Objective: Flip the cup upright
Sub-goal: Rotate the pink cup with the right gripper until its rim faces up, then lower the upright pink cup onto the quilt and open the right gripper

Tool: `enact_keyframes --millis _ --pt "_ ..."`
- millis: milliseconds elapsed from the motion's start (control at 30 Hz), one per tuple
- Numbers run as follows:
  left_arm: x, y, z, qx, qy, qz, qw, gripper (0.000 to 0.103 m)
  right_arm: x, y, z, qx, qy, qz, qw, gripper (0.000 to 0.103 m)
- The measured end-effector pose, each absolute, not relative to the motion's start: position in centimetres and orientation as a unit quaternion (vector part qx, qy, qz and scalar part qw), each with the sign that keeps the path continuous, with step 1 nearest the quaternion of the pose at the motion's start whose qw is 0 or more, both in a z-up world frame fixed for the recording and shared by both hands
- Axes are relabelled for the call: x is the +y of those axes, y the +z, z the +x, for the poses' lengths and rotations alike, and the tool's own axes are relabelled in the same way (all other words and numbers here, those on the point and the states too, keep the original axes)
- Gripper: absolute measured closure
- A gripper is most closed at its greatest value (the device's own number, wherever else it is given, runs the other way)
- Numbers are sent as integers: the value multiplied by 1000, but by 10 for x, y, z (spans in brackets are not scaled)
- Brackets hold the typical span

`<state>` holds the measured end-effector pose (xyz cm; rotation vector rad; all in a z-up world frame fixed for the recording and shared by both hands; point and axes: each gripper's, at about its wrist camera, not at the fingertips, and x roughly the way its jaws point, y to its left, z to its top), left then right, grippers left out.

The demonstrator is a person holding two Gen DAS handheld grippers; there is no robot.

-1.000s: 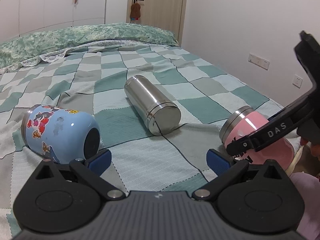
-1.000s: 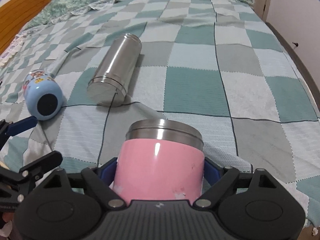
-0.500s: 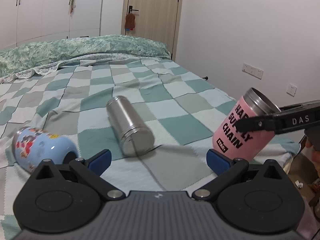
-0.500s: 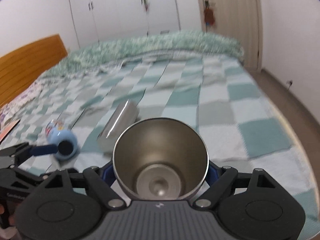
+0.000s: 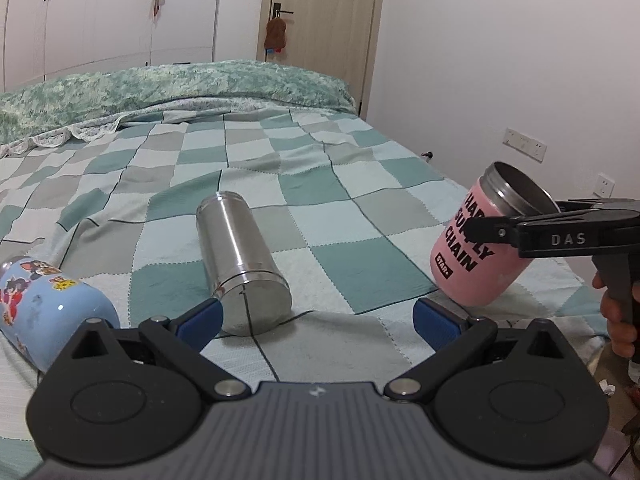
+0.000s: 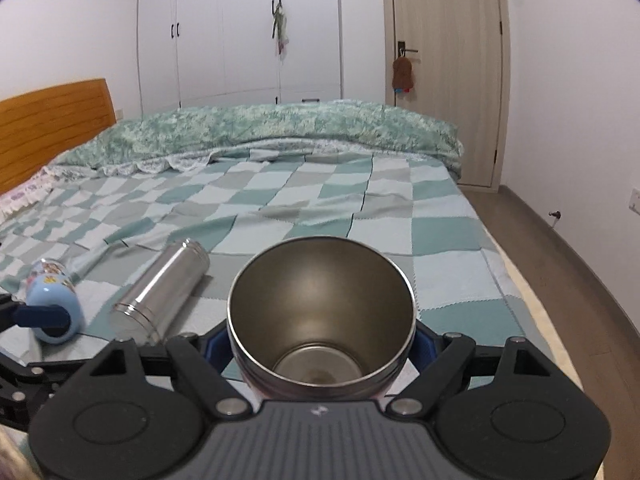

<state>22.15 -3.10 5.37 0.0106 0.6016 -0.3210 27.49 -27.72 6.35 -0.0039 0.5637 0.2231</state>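
Observation:
My right gripper is shut on the pink cup, which has a steel rim and black lettering. In the left wrist view the cup is tilted, mouth up toward the right, its base close to the bed. In the right wrist view I look into its steel mouth. My left gripper is open and empty. A steel flask lies on its side ahead of it, also in the right wrist view. A light blue cartoon cup lies on its side at the left.
A teal and grey checked blanket covers the bed. Its right edge drops to the floor. A rumpled green quilt lies at the far end. A wooden headboard is at the left.
My right gripper has lifted the pink cup off the bed and turned it from lying on its side to mouth up and tilted. The left gripper pulled back and stayed open.

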Motion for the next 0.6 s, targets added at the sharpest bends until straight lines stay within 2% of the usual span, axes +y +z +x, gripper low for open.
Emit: enact_keyframes --millis 200,533,567,600 --pt "-31 45 228 305 -154 7 940 0 -265 38 286 292 116 -21 949 19" --pt "-30 41 223 306 -154 8 939 0 -254 38 282 287 109 -44 951 19" --pt "-30 43 221 305 -154 8 940 0 -255 38 281 286 106 -41 951 16" --pt "-29 44 219 302 -153 8 941 0 -257 39 279 283 104 -38 953 7"
